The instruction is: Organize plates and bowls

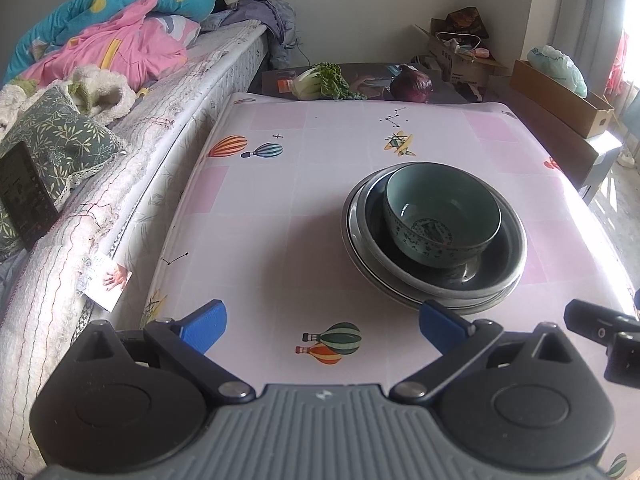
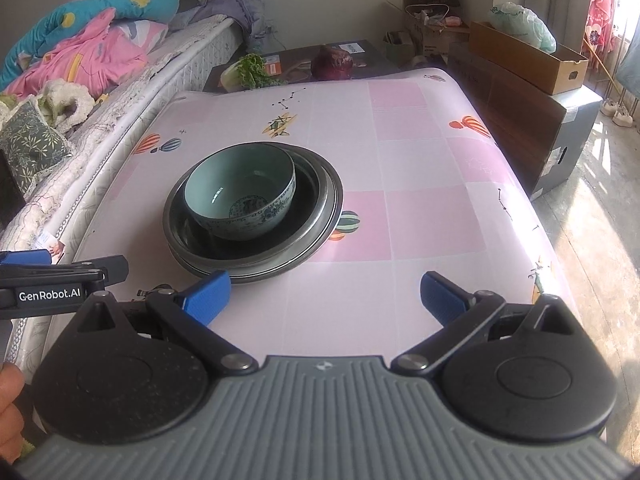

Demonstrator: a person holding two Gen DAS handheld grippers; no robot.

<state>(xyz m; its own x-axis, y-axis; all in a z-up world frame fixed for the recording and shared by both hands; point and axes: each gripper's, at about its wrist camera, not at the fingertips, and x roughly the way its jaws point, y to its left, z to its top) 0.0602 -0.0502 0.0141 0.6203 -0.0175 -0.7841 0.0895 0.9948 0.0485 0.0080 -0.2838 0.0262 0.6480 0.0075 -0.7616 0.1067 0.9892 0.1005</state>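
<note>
Left wrist view: left tool [image 1: 322,322], blue fingers [image 1: 206,324] spread wide, nothing between them; a black part of the right tool shows at the frame's right edge. Only this view shows a dark tablet-like slab [image 1: 26,196] leaning on the bed [image 1: 132,184] — possibly a screen, too dim to tell.

Right wrist view: right tool [image 2: 324,296], likewise wide and empty. Only here — a "GenRobot.AI" label on the left tool beside it, a person's fingers [image 2: 10,400] at lower left, and the floor [image 2: 592,208].

Stack, mid-bench [image 1: 280,208], just beyond both tools: teal bowl [image 1: 442,214] with blue patterned band, upright, mouth up, seated off-centre in dark nested metal plates [image 1: 434,276] lying flat. All are round, so no long axis.

Beyond the stack, past the bench's far edge: leafy cabbage [image 1: 320,82], purple onion [image 1: 412,84].
</note>
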